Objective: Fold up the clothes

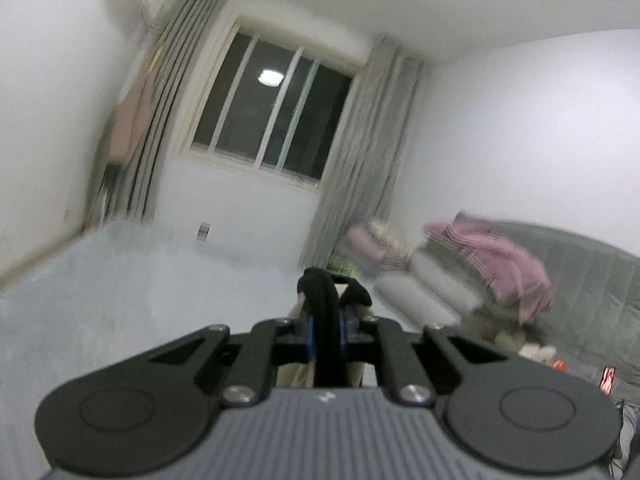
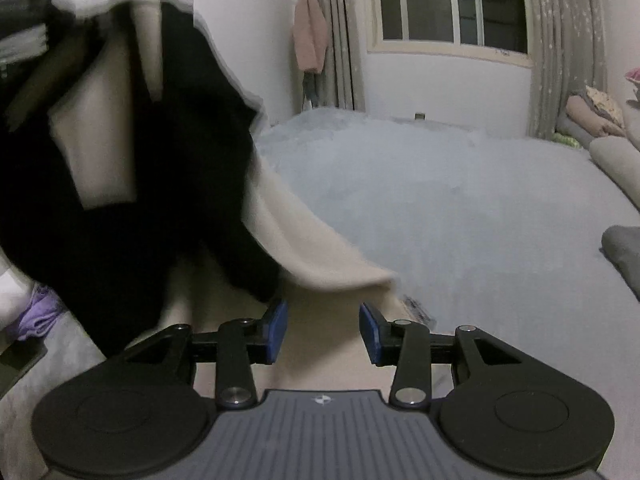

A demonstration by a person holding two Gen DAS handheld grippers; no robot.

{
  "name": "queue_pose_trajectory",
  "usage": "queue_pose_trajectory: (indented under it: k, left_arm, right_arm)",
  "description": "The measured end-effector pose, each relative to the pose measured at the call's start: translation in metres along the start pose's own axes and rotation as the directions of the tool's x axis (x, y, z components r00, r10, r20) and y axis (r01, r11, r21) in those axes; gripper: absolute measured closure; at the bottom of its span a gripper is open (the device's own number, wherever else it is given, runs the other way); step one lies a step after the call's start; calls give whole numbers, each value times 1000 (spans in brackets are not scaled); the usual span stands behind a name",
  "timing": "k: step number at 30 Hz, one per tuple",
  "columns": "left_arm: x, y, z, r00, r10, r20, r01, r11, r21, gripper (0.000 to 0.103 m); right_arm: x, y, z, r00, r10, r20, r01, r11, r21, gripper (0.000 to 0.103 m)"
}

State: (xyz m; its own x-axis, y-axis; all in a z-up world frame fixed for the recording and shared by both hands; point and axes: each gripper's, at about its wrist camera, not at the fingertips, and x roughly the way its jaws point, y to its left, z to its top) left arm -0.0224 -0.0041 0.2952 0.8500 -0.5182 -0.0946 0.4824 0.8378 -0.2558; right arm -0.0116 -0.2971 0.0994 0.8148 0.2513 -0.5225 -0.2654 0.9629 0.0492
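Risk entry, first: slippage at the left gripper [image 1: 326,332], whose jaws are clamped narrow on a dark bunched edge of the garment [image 2: 132,184]. Only a small bunch of cloth shows between the blue pads, so the hanging weight could plausibly pull it free. Second risk: the right gripper [image 2: 323,334], jaws part-open with nothing pressed between them, hovers just above a cream stretch of the cloth; closing there may catch several layers or the wrong edge, giving a crooked fold. Third: the trailing cream hem may drag and bunch on the bed [image 2: 460,208].

Item: one garment, black and cream in broad panels, soft and limp, much blurred in the right wrist view. Position: raised at the left of that view, hanging in folds, its lower cream part draped down onto the pale blue bed just ahead of the right gripper. Shape and type of garment: cannot be told. Condition: unfolded, not yet laid flat.
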Motion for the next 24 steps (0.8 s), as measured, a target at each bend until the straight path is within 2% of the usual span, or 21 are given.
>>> queue_pose_trajectory:
  k: [4, 9, 16, 18, 24]
  left_arm:
    - [-10, -45, 45, 998, -38, 56, 33, 995, 92, 94]
    - [-10, -82, 59, 994, -68, 81, 57, 990, 129, 94]
    - [4, -68, 43, 999, -43, -4, 43, 996, 80, 94]
    - [3, -62, 37, 999, -51, -14, 52, 997, 65, 94]
    - [-6, -59, 8, 995, -94, -21, 95, 990, 100, 93]
  right_arm:
    - [-5, 1, 2, 999, 3, 32, -3, 1000, 10, 64]
    - [-5, 10, 3, 999, 24, 45, -24, 1000, -19, 64]
    - [-7, 8, 4, 998, 21, 61, -21, 1000, -7, 63]
    - [-7, 8, 5, 998, 19, 68, -19, 1000, -4, 62]
    - [-10, 18, 6, 991, 12, 131, -9, 1000, -23, 61]
